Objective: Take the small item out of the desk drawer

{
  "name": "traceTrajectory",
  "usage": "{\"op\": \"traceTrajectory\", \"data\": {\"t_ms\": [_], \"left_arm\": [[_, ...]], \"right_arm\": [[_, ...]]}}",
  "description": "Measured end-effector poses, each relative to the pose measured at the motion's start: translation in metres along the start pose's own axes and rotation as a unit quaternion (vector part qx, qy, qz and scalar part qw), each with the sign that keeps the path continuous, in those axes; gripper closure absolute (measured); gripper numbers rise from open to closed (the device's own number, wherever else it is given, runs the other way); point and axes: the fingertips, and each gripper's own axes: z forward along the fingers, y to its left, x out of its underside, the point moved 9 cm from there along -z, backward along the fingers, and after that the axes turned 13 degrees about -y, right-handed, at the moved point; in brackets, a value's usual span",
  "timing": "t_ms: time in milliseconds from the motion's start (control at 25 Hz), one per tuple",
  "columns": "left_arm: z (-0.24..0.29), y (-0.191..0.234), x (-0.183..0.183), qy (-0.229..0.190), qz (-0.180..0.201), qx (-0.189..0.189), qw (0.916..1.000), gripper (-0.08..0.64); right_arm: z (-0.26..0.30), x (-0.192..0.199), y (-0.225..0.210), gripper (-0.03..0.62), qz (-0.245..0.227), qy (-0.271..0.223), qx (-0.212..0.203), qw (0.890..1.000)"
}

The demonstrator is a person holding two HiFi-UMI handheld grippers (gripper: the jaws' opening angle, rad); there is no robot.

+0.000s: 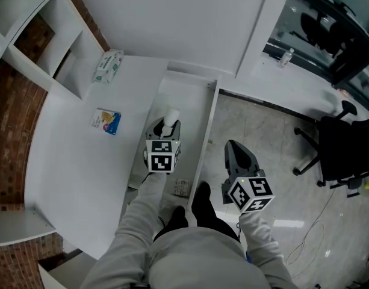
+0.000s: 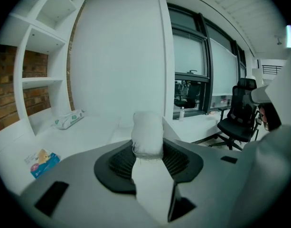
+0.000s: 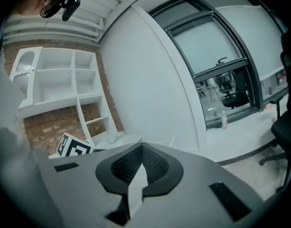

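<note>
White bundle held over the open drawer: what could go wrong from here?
The left tongs pinch the soft bundle by one end only, so it may slip and drop into the drawer. The drawer stands open beside the person's feet and could get bumped.

text: none legible | wipes pack: print too small | blue packet: print blurred

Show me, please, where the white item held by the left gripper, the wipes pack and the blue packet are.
White item [image 2: 147, 133]: left gripper view, middle of its visible front.
Wipes pack [image 1: 108, 65]: head view, middle of its top.
Blue packet [image 1: 106, 123]: head view, centre of its face.
</note>
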Motion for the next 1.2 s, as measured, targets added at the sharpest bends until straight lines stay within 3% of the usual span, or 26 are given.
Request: {"op": "traceTrajectory", "data": {"t_ms": [680,1200], "left_arm": [[-0.081,0.018,-0.071,-0.123,-0.013,-0.003,0.9923,0.383],[-0.137,0.032,-0.08,-0.157,0.008,-0.009,0.9876,0.383]], "right_arm": [[-0.007,-0.018,0.028,0.565,-0.024,-0.036,-0.008,0.999],[-0.015,-0.024,0.059,0.565,-0.045,-0.055,-0.015,0.997]]}}
